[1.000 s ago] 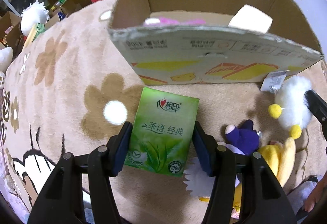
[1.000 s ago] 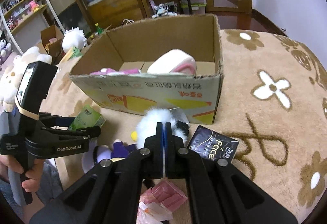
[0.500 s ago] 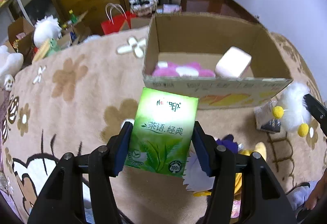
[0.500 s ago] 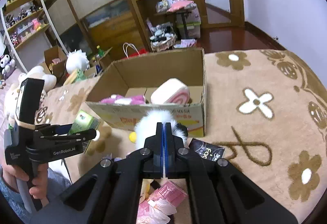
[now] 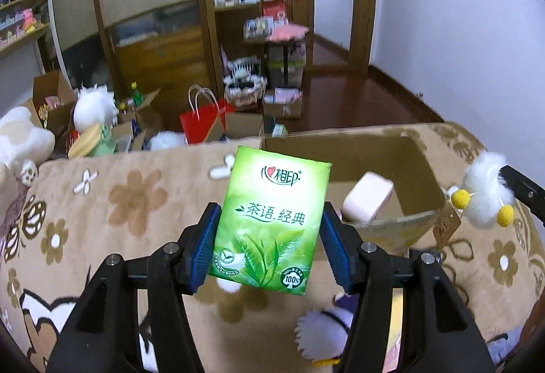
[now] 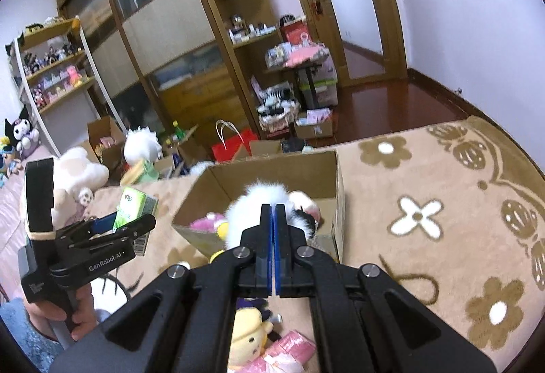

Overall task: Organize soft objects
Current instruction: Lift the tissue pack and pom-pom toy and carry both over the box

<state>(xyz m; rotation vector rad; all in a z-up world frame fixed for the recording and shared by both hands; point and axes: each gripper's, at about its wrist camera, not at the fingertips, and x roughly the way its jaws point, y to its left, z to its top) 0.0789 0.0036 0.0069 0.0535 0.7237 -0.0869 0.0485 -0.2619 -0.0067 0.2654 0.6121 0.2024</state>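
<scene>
My left gripper [image 5: 270,238] is shut on a green tissue pack [image 5: 272,223] and holds it in the air, left of the open cardboard box [image 5: 419,162]. The pack also shows in the right wrist view [image 6: 131,204]. My right gripper [image 6: 272,213] is shut on a white fluffy plush toy [image 6: 262,199] with yellow pom-poms, lifted over the box's near edge [image 6: 340,199]. The toy also shows in the left wrist view [image 5: 483,189]. Inside the box lie a pink-and-white roll plush [image 5: 368,199] and a pink plush [image 6: 207,223].
Everything sits on a beige flower-patterned blanket [image 6: 425,203]. A yellow plush doll [image 6: 247,332], pink packets [image 6: 289,349] and a purple-white plush [image 5: 327,328] lie near me below the grippers. Shelves, a red bag [image 5: 204,123] and other boxes stand behind.
Both grippers have risen with their loads. The tissue pack and the white plush went from blanket level to above the box's rim, and the box now appears lower in view.
</scene>
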